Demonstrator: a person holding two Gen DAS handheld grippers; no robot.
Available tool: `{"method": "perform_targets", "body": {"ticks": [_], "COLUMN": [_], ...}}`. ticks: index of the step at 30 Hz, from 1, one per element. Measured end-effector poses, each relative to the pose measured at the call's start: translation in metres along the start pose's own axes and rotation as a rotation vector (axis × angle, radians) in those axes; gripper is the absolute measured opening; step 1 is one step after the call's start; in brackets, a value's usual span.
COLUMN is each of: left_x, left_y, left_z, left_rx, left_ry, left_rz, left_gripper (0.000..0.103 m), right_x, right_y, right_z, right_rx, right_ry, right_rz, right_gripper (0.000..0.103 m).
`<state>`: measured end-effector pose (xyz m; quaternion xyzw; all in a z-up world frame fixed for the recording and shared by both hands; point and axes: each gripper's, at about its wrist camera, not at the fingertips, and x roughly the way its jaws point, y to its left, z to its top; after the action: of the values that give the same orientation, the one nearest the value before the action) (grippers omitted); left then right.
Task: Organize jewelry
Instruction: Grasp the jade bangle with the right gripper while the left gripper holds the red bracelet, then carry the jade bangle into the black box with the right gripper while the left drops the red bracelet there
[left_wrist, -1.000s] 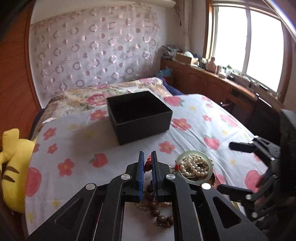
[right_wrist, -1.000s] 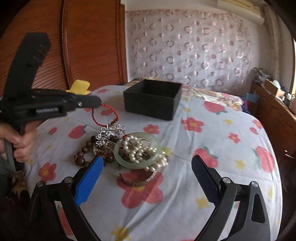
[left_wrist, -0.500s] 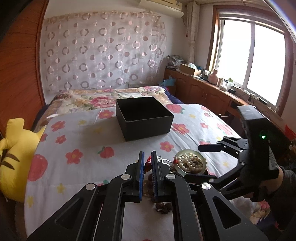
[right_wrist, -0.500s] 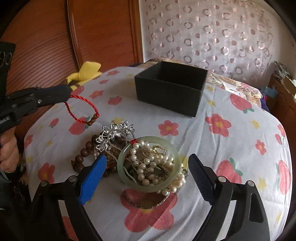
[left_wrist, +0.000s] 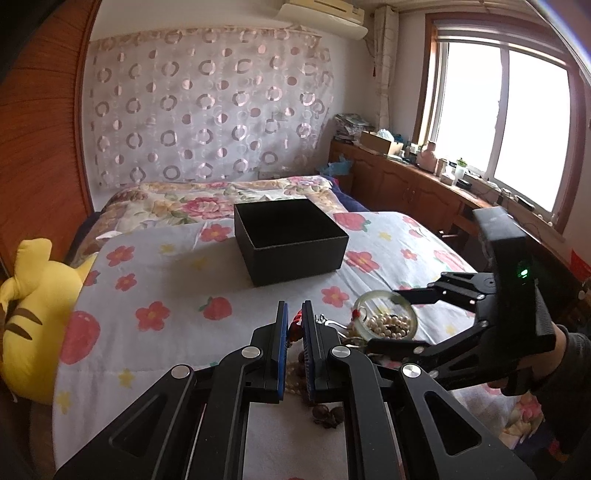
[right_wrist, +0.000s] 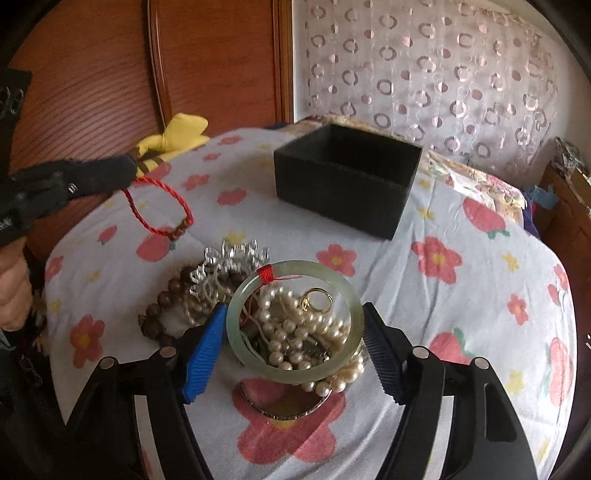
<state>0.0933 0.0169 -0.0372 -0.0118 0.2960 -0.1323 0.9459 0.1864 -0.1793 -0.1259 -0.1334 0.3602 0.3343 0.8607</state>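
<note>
Your left gripper (left_wrist: 294, 320) pinches the red cord (right_wrist: 159, 210), dangling mid-left | your right gripper (right_wrist: 291, 334) gapes wide around the bangle (right_wrist: 291, 365) (pearls inside) | box (right_wrist: 343, 181) upper centre.

Home bdrm — bed (left_wrist: 177, 280), plush toy (left_wrist: 33, 310), curtained wall (left_wrist: 207, 107)

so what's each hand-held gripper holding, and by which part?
Left hand-held gripper: red braided cord bracelet, pinched at the cord's top. Right hand-held gripper: nothing, open around the pale green jade bangle.
</note>
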Motion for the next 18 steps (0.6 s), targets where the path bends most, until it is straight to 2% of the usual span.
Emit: {"method": "perform_targets", "body": {"ticks": [8,13,18], "left_x": [0.005,0.020,0.040], "left_y": [0.004,0.003,0.006], "left_z": [0.026,0.045,0.064], "left_rx": [0.003,0.036,0.034], "left_ry": [-0.010,-0.015,-0.004], "left_rz": [0.000,0.001,-0.009], "left_gripper": [0.007,0.007,0.007], "right_x": [-0.016,-0.020,-0.027], "right_y": [-0.020,-0.030,-0.040], "right_z": [0.018,0.024,0.030], "right_rx": [0.025,0.013,0.032], "right_ry": [-0.054,-0.077,-0.104], "right_rz": [0.001,-0.010,0.018], "right_gripper": [0.075,0.075,0.075]}}
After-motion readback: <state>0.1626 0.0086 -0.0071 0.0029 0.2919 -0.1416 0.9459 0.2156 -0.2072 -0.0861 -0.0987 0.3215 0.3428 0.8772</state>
